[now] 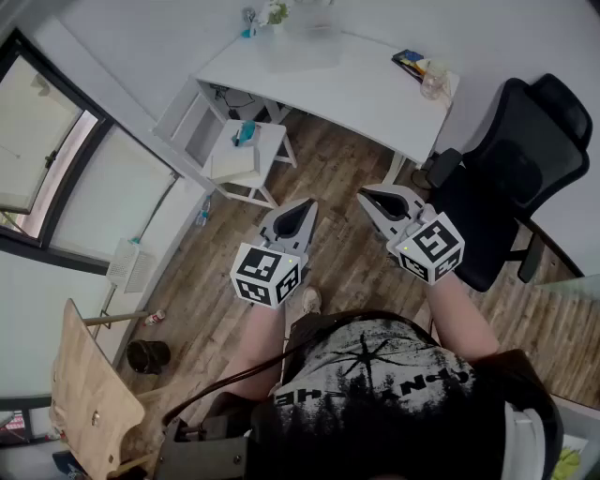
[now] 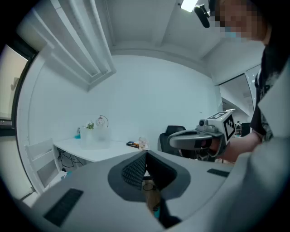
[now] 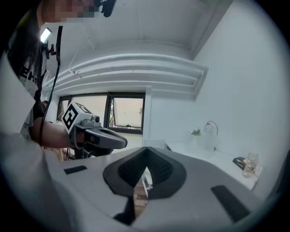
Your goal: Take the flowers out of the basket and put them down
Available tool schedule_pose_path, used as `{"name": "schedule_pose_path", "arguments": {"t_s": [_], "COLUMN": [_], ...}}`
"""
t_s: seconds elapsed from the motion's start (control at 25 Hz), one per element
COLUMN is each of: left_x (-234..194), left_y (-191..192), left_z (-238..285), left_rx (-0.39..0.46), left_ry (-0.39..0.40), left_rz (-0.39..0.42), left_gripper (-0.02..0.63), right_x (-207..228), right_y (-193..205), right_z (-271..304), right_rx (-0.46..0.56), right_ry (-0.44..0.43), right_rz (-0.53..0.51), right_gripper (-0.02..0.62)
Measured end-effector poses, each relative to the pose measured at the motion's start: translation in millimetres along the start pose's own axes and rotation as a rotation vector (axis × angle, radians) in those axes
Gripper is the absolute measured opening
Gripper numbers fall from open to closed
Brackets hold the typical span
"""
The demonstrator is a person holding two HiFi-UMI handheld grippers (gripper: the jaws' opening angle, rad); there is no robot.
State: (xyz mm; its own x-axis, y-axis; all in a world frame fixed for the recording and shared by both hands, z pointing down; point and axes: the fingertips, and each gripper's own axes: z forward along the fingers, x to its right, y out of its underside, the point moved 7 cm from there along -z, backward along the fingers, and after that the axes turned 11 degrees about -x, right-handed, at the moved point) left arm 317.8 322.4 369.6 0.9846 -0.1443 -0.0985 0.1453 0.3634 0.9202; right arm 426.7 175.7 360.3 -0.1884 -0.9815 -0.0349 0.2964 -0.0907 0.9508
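1. Open room: bare wooden floor lies between the person and the white tabletop, which stands against the wall. A black office chair closes the right side. A small white side table and the windows bound the left.
2. Pose: the left tool and right tool are held side by side in front of the body. Their tips point toward the tabletop and their marker cubes face back toward the person. Both are over the floor, well apart from the tabletop's near edge.
3. Tool state: in each gripper view the jaws meet at the tip, with only floor seen below them. Both tools are closed and hold nothing.
4. Task's thing: the flowers stand at the tabletop's far corner by the wall, just beside a translucent container. They show as a small green and white sprig, too small for detail. Whether they sit in a basket cannot be told.
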Motion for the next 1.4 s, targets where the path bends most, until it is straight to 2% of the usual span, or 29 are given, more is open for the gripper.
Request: {"name": "schedule_pose_path", "arguments": {"t_s": [0.32, 0.56, 0.92, 1.16, 1.4], "left_x": [6.4, 11.3, 16.1, -2.4, -39.1], "left_y": [-0.1, -5.4, -2.2, 0.8, -1.5], "left_z": [12.1, 13.0, 21.3, 32.6, 48.3], "left_rx": [-0.020, -0.009, 0.009, 0.004, 0.000], "left_ry": [-0.017, -0.018, -0.018, -0.009, 0.007], "left_rz": [0.030, 0.034, 0.001, -0.007, -0.003], "left_gripper": [0.011, 0.011, 0.011, 0.011, 0.011], "right_x": [3.1, 10.0, 12.9, 20.0, 34.1], "right_y": [3.5, -7.4, 0.3, 2.6, -1.2], "right_z": [-4.8, -18.6, -19.1, -1.1, 35.7], "right_rx": [-0.004, 0.095, 0.079, 0.056, 0.042], "right_ry": [-0.020, -0.032, -0.050, -0.045, -0.046], "right_rz": [-0.011, 0.040, 0.042, 0.026, 0.034], "right_gripper": [0.017, 0.018, 0.019, 0.020, 0.020]}}
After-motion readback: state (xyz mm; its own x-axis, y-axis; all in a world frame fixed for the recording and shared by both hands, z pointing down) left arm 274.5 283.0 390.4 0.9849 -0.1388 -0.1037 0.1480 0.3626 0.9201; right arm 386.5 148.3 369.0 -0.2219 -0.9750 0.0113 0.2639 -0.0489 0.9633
